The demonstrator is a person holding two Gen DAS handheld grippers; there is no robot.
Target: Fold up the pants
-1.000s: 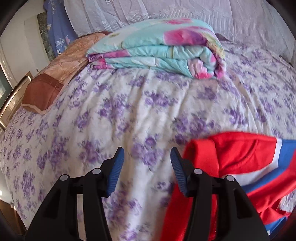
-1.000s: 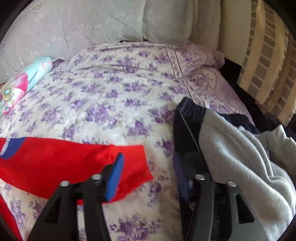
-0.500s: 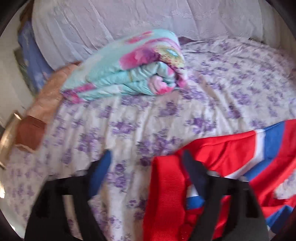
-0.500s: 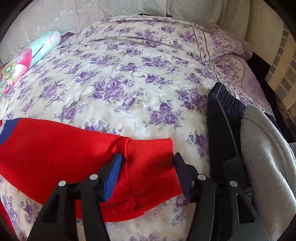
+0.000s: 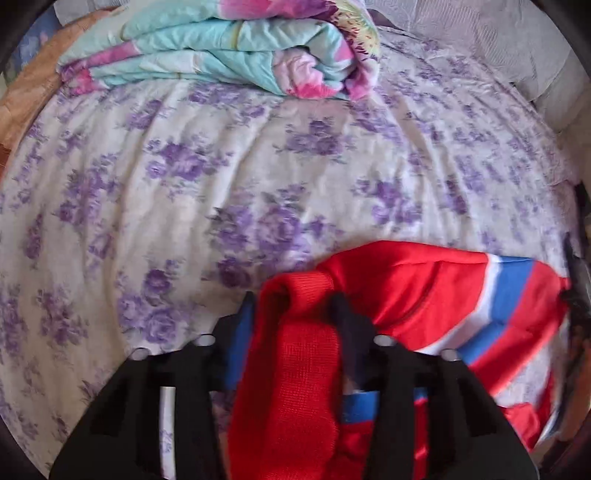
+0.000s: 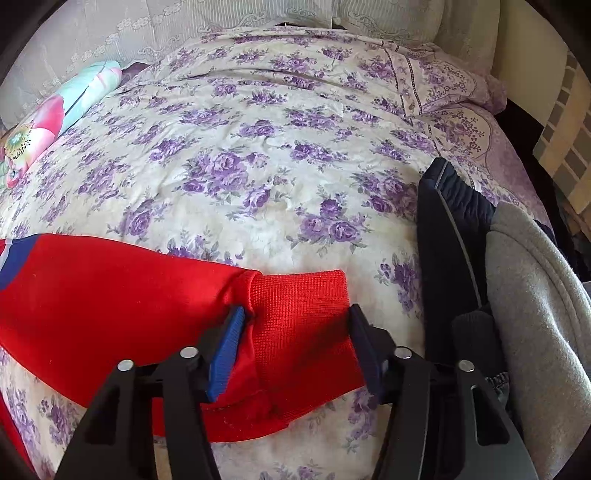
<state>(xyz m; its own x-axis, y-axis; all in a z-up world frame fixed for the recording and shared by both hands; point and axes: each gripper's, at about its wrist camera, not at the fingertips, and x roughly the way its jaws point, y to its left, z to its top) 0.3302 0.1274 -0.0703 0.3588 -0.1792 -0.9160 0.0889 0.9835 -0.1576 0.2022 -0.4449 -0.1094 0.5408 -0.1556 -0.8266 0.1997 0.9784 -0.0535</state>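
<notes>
The red pants (image 5: pixel 417 284) with a blue and white stripe lie on the floral bedspread (image 5: pixel 258 177). In the left wrist view my left gripper (image 5: pixel 295 310) is open, its fingers either side of a red ribbed cuff (image 5: pixel 306 369) that stands up between them. In the right wrist view the other red leg (image 6: pixel 110 291) lies flat across the bed. My right gripper (image 6: pixel 295 325) is open, its fingers straddling that leg's ribbed cuff (image 6: pixel 299 306), low over it.
A folded turquoise and pink quilt (image 5: pixel 229 44) lies at the back of the bed; it also shows in the right wrist view (image 6: pixel 55 118). A pile of dark and grey clothes (image 6: pixel 517 295) lies right of my right gripper. Pillows (image 6: pixel 258 11) line the headboard.
Both grippers moved onto the pants. The left went right until the cuff came between its fingers. The right went forward and left over the other cuff.
</notes>
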